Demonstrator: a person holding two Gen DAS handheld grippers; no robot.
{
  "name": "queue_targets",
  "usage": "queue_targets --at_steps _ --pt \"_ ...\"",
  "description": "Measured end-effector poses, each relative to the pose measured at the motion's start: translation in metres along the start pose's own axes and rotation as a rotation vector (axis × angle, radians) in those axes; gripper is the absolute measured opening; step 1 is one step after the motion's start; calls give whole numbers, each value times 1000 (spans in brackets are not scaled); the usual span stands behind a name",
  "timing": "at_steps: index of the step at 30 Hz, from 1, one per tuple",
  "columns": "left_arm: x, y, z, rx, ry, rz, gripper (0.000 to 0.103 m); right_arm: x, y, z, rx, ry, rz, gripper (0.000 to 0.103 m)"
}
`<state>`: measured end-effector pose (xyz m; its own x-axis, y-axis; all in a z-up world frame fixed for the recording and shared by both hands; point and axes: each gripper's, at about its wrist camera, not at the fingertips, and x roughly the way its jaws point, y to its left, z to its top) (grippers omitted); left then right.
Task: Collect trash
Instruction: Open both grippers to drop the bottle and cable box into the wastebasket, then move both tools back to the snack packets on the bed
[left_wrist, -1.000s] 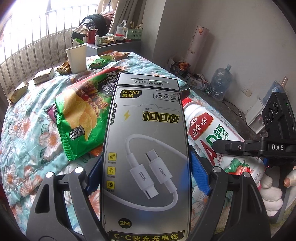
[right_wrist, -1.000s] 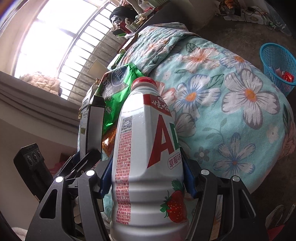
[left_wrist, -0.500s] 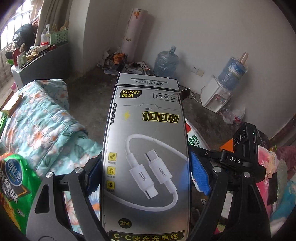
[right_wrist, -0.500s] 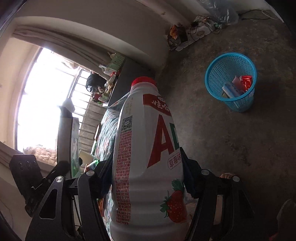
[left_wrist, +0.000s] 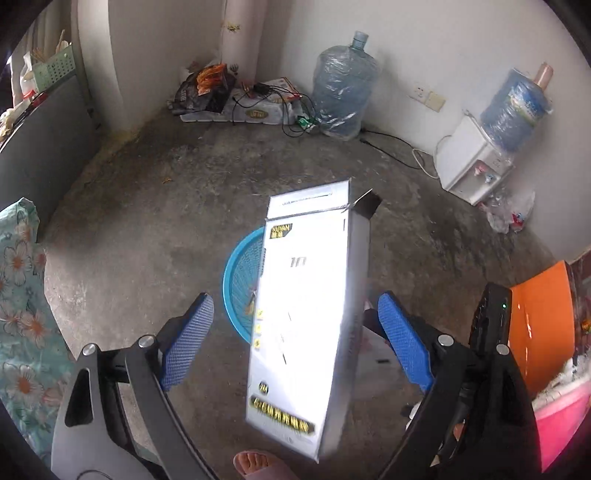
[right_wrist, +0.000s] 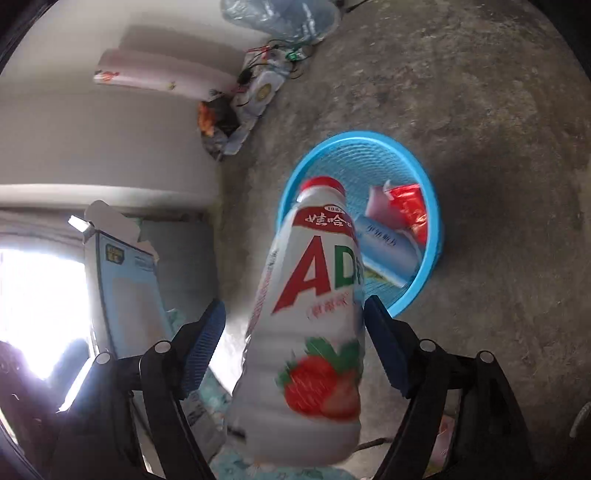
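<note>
My left gripper is open, its blue pads apart from the grey cable box, which is blurred and tilted in the air above the blue mesh basket. My right gripper is open too; the white AD strawberry drink bottle with a red cap is blurred between the spread pads, above the same basket. The basket holds a red wrapper and a light blue packet. The cable box also shows in the right wrist view.
Bare concrete floor around the basket. Two water jugs, a white dispenser and cables with clutter line the far wall. The floral bedspread is at left. An orange and pink tub is at right. My foot is below.
Both grippers swung from the bed to above the blue basket and opened. The cable box and the bottle, gripped before, are now loose and blurred between the spread pads.
</note>
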<state>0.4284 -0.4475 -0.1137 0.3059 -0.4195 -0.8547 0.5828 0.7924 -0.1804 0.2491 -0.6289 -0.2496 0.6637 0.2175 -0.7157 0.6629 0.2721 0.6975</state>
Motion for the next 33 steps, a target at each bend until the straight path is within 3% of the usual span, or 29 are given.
queue_targets --at_steps 1,4,8,14,17,25,33 --pt "8 2 -1 -30 3 7 86 2 -8 1 18 -12 -27 75" --pt "16 12 -11 -89 29 -53 86 0 -28 -7 23 -14 22 75" --pt "-5 22 -32 -26 32 -67 86 -33 -47 -41 -52 -56 12 75" --pt "-67 38 -61 64 18 -61 86 -62 -73 -94 -138 -37 -105 75" --pt "-95 43 -72 58 9 -47 86 -64 -62 -104 -228 3 -140 75" --pt "-186 50 -109 -17 -90 -49 86 -107 4 -125 -455 -12 -44 75" --pt "-297 76 -152 -54 -255 57 86 -142 39 -138 -537 -43 69 75"
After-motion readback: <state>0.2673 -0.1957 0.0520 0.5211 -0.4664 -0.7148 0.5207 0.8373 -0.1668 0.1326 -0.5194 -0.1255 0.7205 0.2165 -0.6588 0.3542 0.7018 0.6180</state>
